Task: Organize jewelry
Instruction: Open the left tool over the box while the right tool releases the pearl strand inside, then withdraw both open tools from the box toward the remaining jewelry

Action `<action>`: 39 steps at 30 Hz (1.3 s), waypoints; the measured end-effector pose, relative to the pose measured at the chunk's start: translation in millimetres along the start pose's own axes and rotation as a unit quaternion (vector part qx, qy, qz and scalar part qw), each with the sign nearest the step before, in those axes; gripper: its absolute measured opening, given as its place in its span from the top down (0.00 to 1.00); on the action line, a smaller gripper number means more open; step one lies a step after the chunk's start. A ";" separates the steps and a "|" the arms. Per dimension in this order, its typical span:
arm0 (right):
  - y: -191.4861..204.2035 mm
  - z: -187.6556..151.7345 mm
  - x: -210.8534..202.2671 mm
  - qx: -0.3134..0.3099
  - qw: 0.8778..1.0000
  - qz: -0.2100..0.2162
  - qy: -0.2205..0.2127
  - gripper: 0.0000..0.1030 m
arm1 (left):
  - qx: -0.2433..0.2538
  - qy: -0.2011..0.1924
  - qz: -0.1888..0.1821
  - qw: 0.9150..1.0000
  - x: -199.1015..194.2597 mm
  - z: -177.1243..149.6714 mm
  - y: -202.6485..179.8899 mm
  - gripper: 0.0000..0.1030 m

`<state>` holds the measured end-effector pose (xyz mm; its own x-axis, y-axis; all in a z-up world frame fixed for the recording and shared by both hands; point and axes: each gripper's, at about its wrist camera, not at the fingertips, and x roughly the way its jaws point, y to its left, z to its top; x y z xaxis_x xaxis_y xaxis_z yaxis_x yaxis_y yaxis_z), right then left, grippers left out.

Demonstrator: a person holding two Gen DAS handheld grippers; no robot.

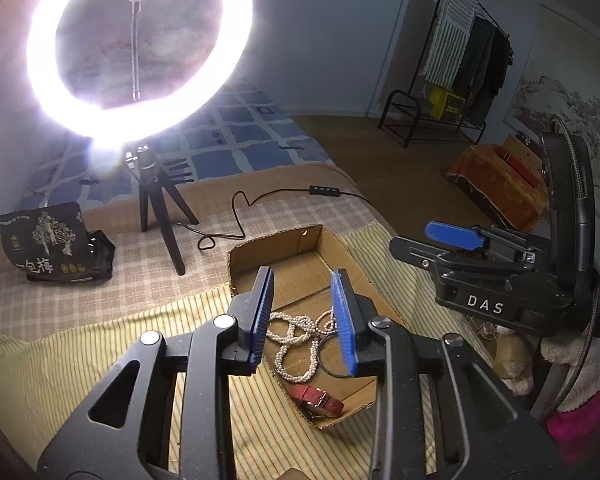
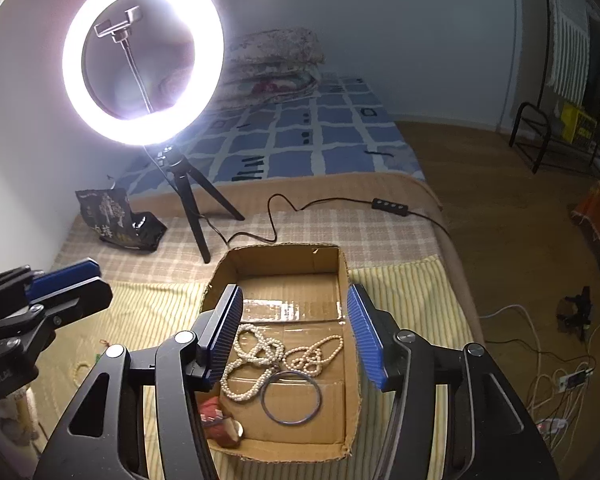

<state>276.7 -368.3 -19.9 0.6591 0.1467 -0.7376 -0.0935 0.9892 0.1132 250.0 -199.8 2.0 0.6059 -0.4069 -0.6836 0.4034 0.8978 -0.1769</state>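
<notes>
On a bed with a striped cloth (image 2: 400, 280), both grippers, left (image 1: 304, 320) and right (image 2: 300, 336), hover with fingers spread and empty over the cardboard box (image 2: 284, 256) holding pearl necklaces (image 2: 256, 356), a ring bangle (image 2: 290, 398) and a red strap (image 1: 318, 398), ring light (image 2: 142, 60) behind.

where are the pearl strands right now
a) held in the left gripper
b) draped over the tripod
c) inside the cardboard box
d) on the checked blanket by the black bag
c: the pearl strands lie on the floor of the cardboard box, beside a dark ring, with both grippers open above them.
</notes>
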 end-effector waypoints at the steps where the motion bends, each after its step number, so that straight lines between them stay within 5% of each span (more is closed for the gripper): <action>1: 0.9 -0.1 -2.7 -0.001 1.000 -0.004 -0.002 0.48 | 0.001 -0.001 0.000 1.000 -2.8 -1.0 0.1 0.72; 19: 30.0 -18.6 -51.9 -0.012 0.999 -0.018 -0.025 0.41 | -0.002 -0.031 0.028 0.999 -81.8 -26.5 31.2 0.72; 27: 55.4 -37.1 -64.5 -0.041 0.999 -0.020 -0.027 0.37 | -0.018 -0.034 0.061 0.997 -113.1 -49.4 74.9 0.71; 31: 68.8 -47.5 -67.1 -0.053 0.998 -0.017 -0.030 0.28 | -0.033 -0.032 0.074 0.996 -124.9 -65.4 103.9 0.57; 39: 100.1 -80.3 -57.2 -0.081 0.996 0.019 -0.013 0.28 | -0.079 -0.001 0.110 0.991 -128.6 -108.4 172.2 0.57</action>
<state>169.7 -277.3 -19.8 0.6716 0.1853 -0.7174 -0.2364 0.9712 0.0295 167.2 25.4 -17.3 0.6688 -0.1978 -0.7166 0.1486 0.9801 -0.1318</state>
